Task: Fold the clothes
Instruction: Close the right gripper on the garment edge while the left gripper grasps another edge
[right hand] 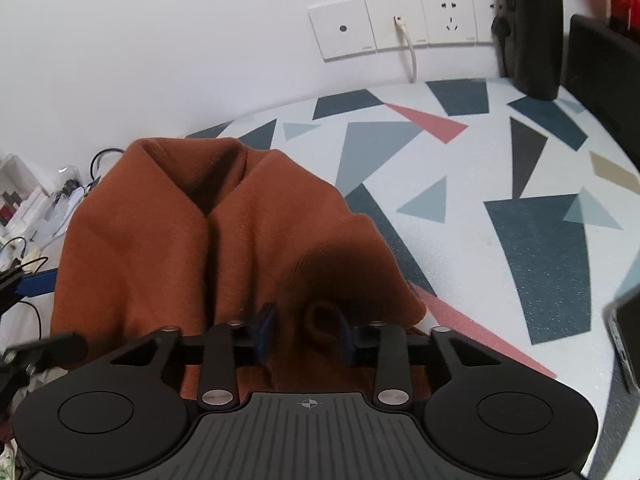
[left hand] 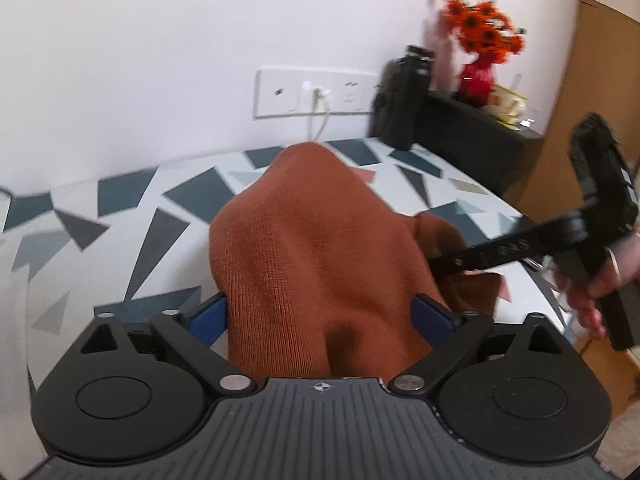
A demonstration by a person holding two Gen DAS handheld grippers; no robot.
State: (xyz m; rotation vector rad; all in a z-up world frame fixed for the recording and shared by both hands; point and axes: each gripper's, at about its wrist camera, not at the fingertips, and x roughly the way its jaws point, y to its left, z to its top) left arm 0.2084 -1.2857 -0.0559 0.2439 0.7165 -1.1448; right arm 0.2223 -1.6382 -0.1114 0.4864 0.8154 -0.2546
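Note:
A rust-brown knit garment [left hand: 312, 240] lies bunched on the table with the triangle-patterned cover [left hand: 120, 216]. In the left wrist view it rises in a hump from the table into my left gripper [left hand: 320, 316], whose blue pads [left hand: 208, 320] press on a wide bundle of it from both sides. In the right wrist view my right gripper [right hand: 308, 334] is nearly closed on a rolled edge of the same garment [right hand: 192, 240] at its near side. A black finger of the right gripper [left hand: 500, 250] reaches into the cloth from the right, held by a person's hand [left hand: 588, 296].
A black bottle [right hand: 532, 28] stands at the table's far right by the wall sockets [right hand: 400, 24]. A black box [left hand: 472, 132] carries a red vase of orange flowers [left hand: 480, 60]. Cables and small clutter [right hand: 40, 208] lie left of the garment. A phone [right hand: 624, 340] lies at the right edge.

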